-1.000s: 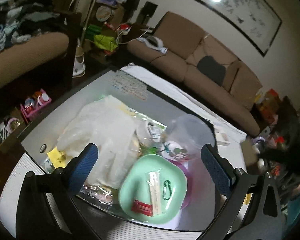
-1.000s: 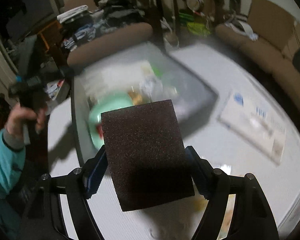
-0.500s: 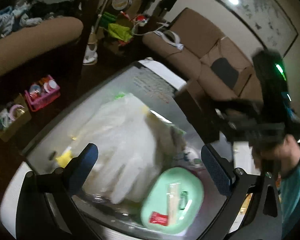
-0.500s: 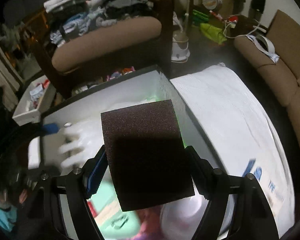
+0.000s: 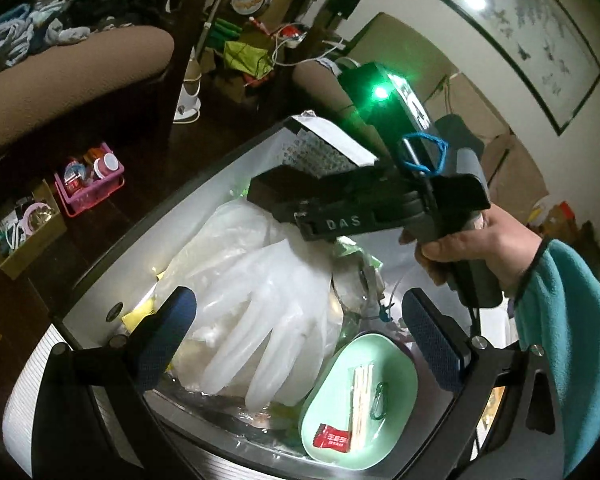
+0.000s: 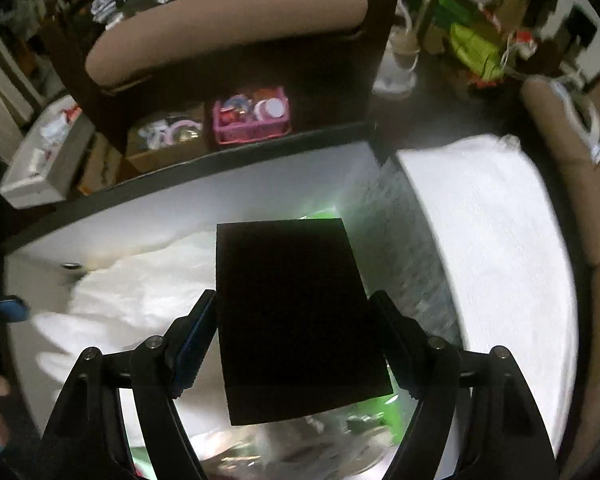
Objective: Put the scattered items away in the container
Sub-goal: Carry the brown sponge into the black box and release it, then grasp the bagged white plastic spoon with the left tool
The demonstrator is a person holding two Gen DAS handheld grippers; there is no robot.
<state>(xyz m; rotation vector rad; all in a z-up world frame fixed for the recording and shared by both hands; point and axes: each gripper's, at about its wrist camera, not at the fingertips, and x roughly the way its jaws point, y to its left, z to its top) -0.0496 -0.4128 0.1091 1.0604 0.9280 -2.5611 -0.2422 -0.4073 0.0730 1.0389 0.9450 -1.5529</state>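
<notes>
My right gripper [image 6: 294,300] points steeply down over the white-walled container [image 6: 180,208]. A dark sponge block [image 6: 296,312] sits between its pads. The jaws are opening, but both pads still touch the block's sides. In the left wrist view the same gripper comes in from the right above the container's far end, with the block [image 5: 284,188] at its front. My left gripper [image 5: 300,300] is open and empty over the near part of the container [image 5: 140,256]. Clear plastic gloves [image 5: 268,304] and a green dish [image 5: 364,400] with small items lie inside.
A hand in a teal sleeve [image 5: 480,248] holds the right gripper. A white cloth [image 6: 500,260] covers the table right of the container. A pink basket [image 5: 88,180] and a cardboard box [image 5: 24,228] stand on the floor beyond. Brown sofas ring the table.
The right gripper has carried the block from over the white cloth to above the container and tipped further down. It now shows in the left wrist view. My left gripper came slightly closer.
</notes>
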